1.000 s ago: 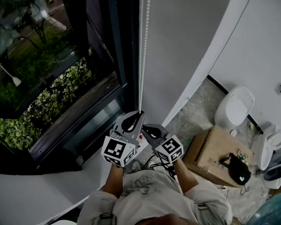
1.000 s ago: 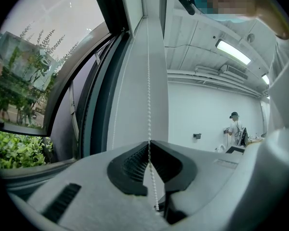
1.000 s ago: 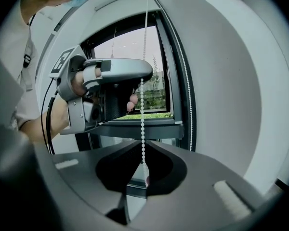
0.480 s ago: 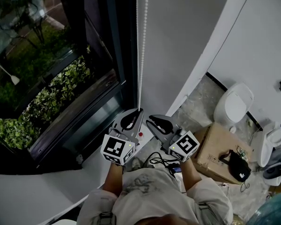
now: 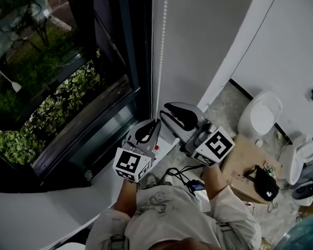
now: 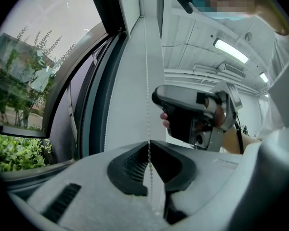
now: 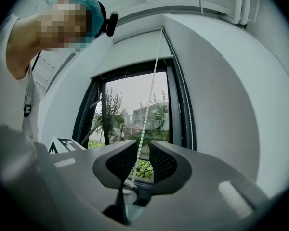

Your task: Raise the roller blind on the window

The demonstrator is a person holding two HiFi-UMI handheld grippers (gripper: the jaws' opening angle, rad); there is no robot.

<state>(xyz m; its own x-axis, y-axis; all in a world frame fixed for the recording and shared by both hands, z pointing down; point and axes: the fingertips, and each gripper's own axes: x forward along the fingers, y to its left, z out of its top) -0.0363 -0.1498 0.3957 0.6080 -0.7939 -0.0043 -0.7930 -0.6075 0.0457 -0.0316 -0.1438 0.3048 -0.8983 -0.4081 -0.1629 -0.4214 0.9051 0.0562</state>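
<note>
A white bead chain (image 5: 158, 61) hangs beside the dark window frame (image 5: 122, 61). My left gripper (image 5: 149, 127) is the lower one and is shut on the bead chain (image 6: 148, 100), pinched where the jaw tips meet (image 6: 149, 146). My right gripper (image 5: 168, 110) is higher and to the right. Its jaws have just been opening and stand open. The bead chain (image 7: 145, 114) runs loose through the gap of the right gripper (image 7: 143, 150) without being pressed. The pale roller blind (image 7: 135, 52) covers the top of the window.
A white wall (image 5: 208, 46) runs right of the chain. On the floor lie a cardboard box (image 5: 242, 163) with a black bag (image 5: 266, 189), a white toilet (image 5: 261, 120) and cables (image 5: 180, 178). A green hedge (image 5: 57, 108) shows outside.
My right gripper let go of the chain, opened and rose well above the left one. The left gripper stayed in place, still pinching the chain.
</note>
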